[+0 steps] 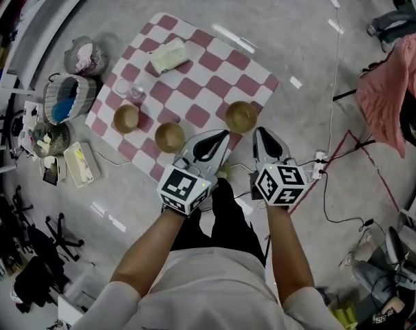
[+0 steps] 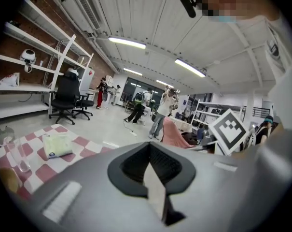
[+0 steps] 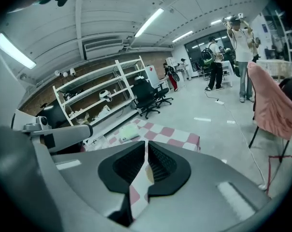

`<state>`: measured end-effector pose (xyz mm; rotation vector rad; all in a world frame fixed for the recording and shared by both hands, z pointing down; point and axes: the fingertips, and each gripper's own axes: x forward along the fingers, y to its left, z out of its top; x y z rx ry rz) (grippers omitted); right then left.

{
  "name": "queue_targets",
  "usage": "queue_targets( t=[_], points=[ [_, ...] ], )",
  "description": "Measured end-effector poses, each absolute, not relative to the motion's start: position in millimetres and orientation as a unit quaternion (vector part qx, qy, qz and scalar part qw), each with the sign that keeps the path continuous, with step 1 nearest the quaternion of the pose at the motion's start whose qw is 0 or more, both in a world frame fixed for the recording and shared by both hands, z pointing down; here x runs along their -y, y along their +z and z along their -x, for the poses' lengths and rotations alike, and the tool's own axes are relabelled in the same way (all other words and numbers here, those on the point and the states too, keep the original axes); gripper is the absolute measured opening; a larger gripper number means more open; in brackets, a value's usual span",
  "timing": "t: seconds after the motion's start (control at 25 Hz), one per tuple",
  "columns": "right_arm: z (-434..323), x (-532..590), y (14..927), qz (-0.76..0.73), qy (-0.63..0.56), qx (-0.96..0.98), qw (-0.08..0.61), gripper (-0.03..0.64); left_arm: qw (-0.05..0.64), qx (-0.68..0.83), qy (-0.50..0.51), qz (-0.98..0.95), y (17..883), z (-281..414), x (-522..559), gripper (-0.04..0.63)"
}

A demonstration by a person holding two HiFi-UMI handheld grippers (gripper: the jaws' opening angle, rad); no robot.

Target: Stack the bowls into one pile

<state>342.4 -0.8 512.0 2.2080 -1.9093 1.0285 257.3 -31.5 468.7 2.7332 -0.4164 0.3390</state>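
Observation:
Three tan bowls sit apart on a red-and-white checked mat (image 1: 194, 88) on the floor: one at the left (image 1: 126, 118), one in the middle (image 1: 170, 137), one at the right (image 1: 241, 116). My left gripper (image 1: 224, 133) is held above the mat's near edge, between the middle and right bowls, jaws shut and empty. My right gripper (image 1: 258, 130) hovers just right of it, near the right bowl, jaws also shut on nothing. Both gripper views look out level across the room; the left gripper (image 2: 149, 146) and right gripper (image 3: 146, 146) show closed tips.
A pale tissue pack (image 1: 168, 55) and a clear glass (image 1: 123, 88) rest on the mat. Baskets (image 1: 69, 98) and clutter lie left of it. A chair with pink cloth (image 1: 390, 91) stands right; cables (image 1: 331, 157) cross the floor. People stand far off (image 2: 161, 111).

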Motion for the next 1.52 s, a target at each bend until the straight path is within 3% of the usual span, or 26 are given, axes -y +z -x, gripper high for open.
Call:
queue_targets(
  t=[0.44, 0.88, 1.52],
  points=[
    [-378, 7, 628, -0.707, 0.417, 0.567, 0.072, 0.032, 0.215, 0.159, 0.163, -0.950, 547, -279, 32, 0.006],
    [-385, 13, 694, -0.695, 0.479, 0.526, 0.104, 0.051, 0.233, 0.160, 0.174, -0.943, 567, -283, 30, 0.006],
    [-350, 28, 646, -0.699, 0.478, 0.527, 0.067, 0.018, 0.234, 0.161, 0.154, -0.946, 544, -233, 24, 0.006]
  ],
)
